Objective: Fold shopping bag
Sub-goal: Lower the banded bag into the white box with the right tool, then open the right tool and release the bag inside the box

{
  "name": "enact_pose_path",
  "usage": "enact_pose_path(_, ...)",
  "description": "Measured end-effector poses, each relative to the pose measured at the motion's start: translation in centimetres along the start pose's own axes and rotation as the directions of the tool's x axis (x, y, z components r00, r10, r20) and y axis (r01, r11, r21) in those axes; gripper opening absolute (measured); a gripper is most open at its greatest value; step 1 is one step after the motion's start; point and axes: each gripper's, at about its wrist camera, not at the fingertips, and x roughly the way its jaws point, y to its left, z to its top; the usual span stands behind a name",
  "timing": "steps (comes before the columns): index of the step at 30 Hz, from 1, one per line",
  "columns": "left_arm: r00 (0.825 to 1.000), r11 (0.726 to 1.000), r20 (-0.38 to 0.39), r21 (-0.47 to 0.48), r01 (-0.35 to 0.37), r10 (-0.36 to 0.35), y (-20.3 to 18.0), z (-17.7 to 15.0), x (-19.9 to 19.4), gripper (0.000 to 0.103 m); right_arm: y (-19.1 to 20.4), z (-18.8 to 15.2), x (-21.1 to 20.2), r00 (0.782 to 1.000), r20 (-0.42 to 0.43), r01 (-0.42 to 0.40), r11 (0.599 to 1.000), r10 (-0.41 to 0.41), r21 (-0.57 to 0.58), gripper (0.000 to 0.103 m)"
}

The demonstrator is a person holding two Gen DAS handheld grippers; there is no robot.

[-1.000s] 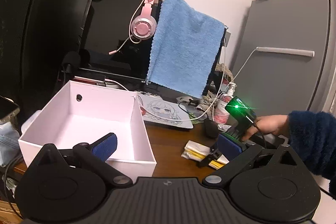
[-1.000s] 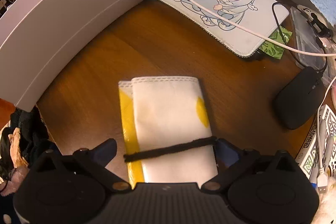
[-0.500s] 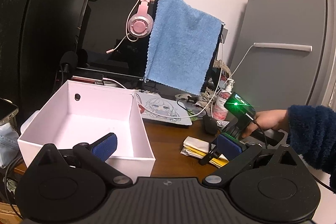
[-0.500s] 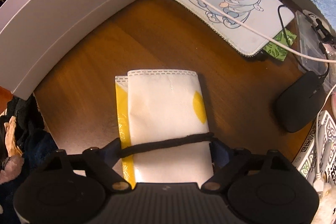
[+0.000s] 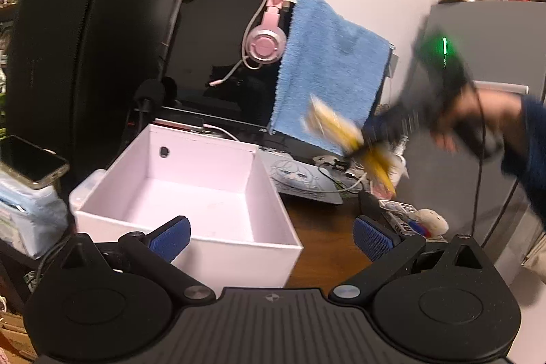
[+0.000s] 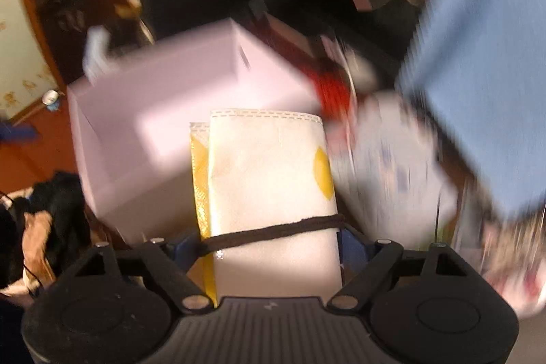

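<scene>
The left gripper [image 5: 269,236] is low and near, and it points across the desk. Its two blue pads [image 5: 170,236] are far apart, with nothing between them.

The right gripper [image 6: 269,244] is up in the air, off to the right. In the left view it looks blurry, and a hand [image 5: 477,128] in a dark blue fuzzy sleeve [image 5: 529,152] holds its handle. A small green light glows on top of it. Its blue pads [image 6: 351,249] press in from both sides on the folded bag [image 6: 269,179], so the bag is held tight and sticks out forward past the fingers.
</scene>
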Motion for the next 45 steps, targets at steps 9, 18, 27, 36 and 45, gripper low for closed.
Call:
enact_pose_path(9,0.992,0.992,0.028,0.025,-0.121,0.12,2.7,-1.6,-2.6,0.103,8.7,13.5,9.0,0.998,-0.035,-0.067,0.96,0.06,-0.272,0.083)
enact_pose_path(18,0.986,0.986,-0.004,-0.022,-0.166,0.166,6.2,-2.7,-2.0,0.103,9.6,12.7,22.8,0.959,-0.28,-0.067,0.911,-0.054,-0.406,0.084)
enact_pose_path(27,0.983,0.983,-0.039,-0.033,-0.183,0.182,6.9,-3.7,-1.2,0.103,9.6,11.9,25.7,0.963,-0.264,-0.07,0.89,-0.058,-0.45,0.091)
enact_pose_path(36,0.986,0.987,-0.034,-0.022,-0.162,0.161,6.2,-3.6,-1.1,0.103,9.6,10.2,21.5,0.969,-0.246,-0.083,0.888,-0.035,-0.452,0.089)
enact_pose_path(45,0.986,0.987,-0.039,0.007,-0.162,0.162,5.3,-3.6,-1.0,0.103,8.5,7.2,21.4,0.947,-0.309,-0.067,0.894,-0.082,-0.443,0.042)
